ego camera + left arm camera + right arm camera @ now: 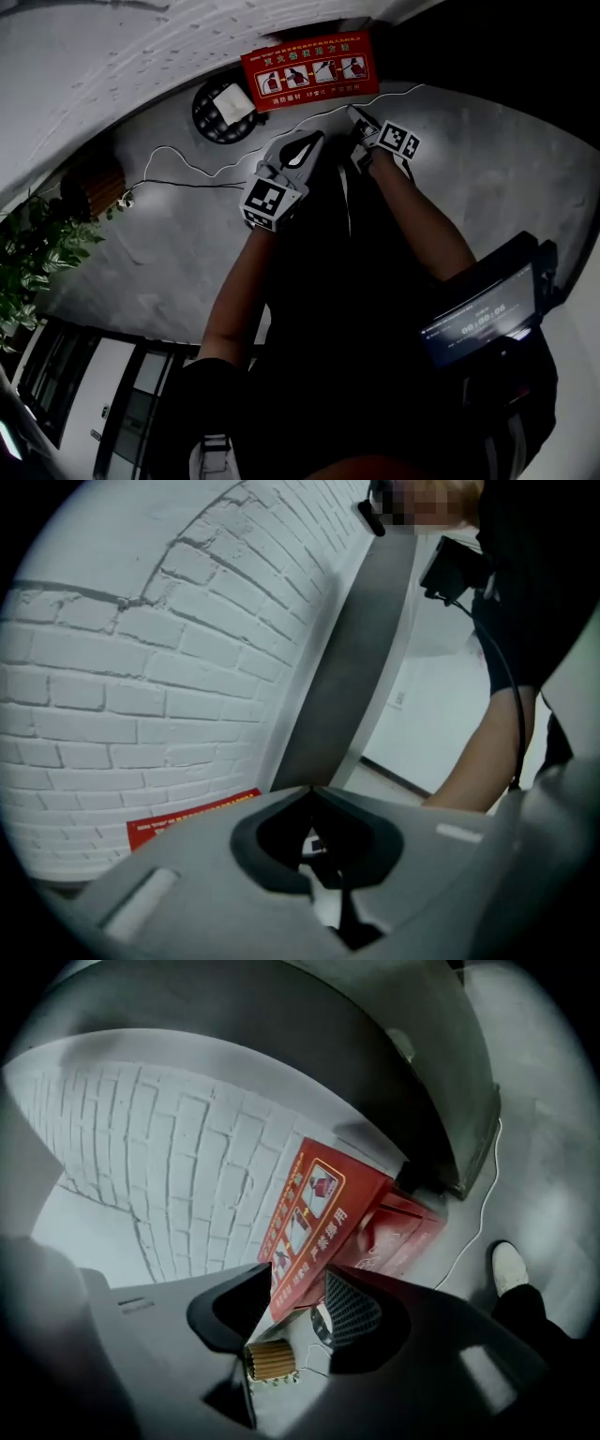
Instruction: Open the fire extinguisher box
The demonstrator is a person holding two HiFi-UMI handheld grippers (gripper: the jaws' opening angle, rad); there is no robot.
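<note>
One red fire extinguisher box [309,73], pictured instructions on top, sits against the white brick wall [141,667]; left claw [311,789] closed, right claw [298,1274] open, gripping nothing.

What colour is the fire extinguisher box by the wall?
Red, with white print; the fire extinguisher box shows best in the right gripper view.

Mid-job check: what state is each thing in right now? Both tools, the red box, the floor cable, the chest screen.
left tool: jaws together, nothing in them.
right tool: jaws apart, nothing between them.
fire extinguisher box: lid down, not yet opened, against the brick wall.
white cable: lying loose on the floor.
screen: lit.
</note>
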